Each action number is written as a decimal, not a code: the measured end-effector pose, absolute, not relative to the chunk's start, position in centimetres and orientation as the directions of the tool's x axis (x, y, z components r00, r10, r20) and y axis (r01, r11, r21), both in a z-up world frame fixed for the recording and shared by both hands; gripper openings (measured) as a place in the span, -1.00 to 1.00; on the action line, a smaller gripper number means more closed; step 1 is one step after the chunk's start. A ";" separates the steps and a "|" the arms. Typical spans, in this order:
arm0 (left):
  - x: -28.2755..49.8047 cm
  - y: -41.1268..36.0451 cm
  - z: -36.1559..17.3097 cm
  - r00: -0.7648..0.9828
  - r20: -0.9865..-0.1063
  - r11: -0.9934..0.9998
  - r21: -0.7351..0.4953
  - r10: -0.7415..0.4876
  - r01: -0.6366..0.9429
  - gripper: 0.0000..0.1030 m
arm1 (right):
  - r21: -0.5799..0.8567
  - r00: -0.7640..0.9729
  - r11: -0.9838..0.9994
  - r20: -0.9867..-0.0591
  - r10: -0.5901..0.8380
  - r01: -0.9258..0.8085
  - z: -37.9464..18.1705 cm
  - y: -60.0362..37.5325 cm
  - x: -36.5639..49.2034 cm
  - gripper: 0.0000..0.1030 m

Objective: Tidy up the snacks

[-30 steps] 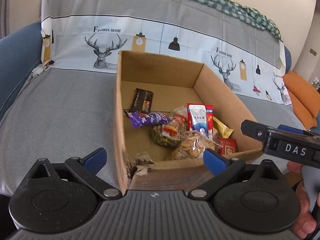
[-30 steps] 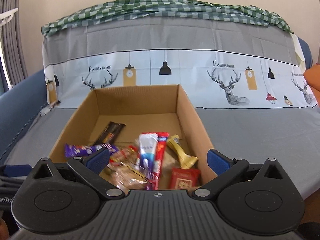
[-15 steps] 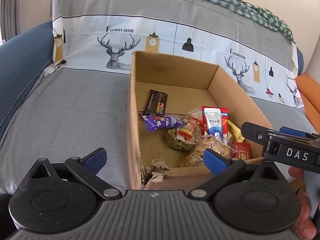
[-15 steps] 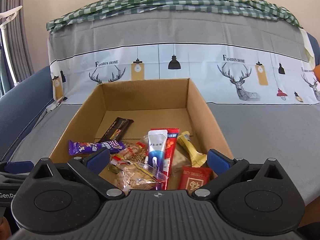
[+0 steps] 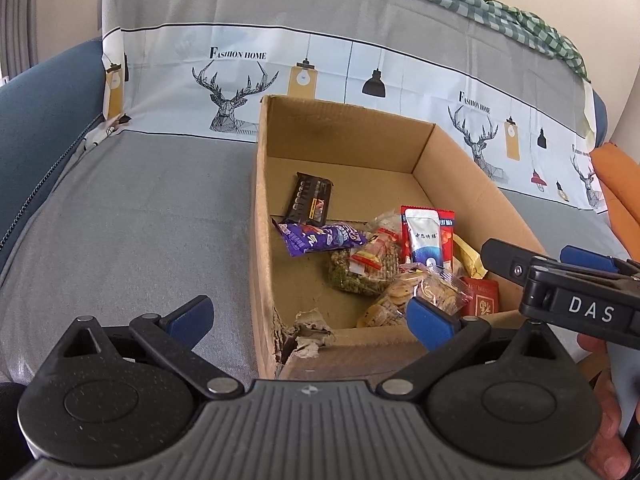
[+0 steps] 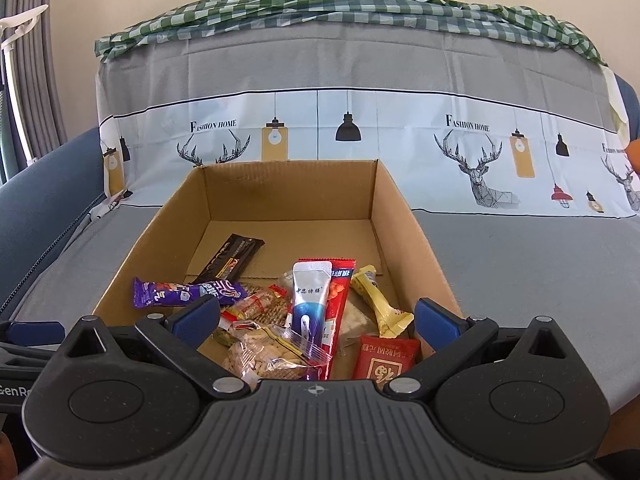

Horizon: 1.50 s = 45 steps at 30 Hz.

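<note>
both grippers hover at the near end of the cardboard box (image 6: 400,216), which sits on a grey sofa cover (image 5: 120,232) with a deer print. left gripper (image 5: 308,316): jaws released, blue pads wide apart, nothing between them; its left pad is over the cover outside the box, its right pad over the near wall. right gripper (image 6: 316,320): jaws released too, empty, pads spanning the near half of the box interior.

all snacks are inside the box, bunched toward the near end. right wrist view, clock positions from the pile's middle:
- black bar (image 6: 234,258) at 11, farthest back, lying flat
- purple wrapper (image 6: 188,292) at 9, touching the black bar's near end
- white-blue sachet (image 6: 310,300) in the middle, lying on a red packet (image 6: 340,304)
- yellow bar (image 6: 378,302) at 3
- red square pack (image 6: 386,362) at 5, against the near wall
- clear cracker bag (image 6: 268,352) at 7, partly behind the left pad
- green-filled clear bag (image 5: 360,268) under the pile, clearer from the left wrist

the box's near left corner (image 5: 300,332) is torn. green checked cloth (image 6: 340,4) lies along the sofa top.
</note>
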<state>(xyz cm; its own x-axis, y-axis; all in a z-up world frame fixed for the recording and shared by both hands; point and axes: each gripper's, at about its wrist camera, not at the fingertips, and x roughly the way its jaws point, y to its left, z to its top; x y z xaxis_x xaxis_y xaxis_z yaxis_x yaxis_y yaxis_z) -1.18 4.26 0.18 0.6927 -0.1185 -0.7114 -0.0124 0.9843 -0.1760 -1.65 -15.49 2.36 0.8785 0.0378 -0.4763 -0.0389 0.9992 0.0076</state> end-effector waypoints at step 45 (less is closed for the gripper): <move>-1.2 3.9 0.4 0.702 -0.701 0.984 -0.176 -0.124 -0.003 0.99 | 0.007 0.881 0.999 -0.472 0.036 -0.037 2.7 -15.4 -1.7 0.99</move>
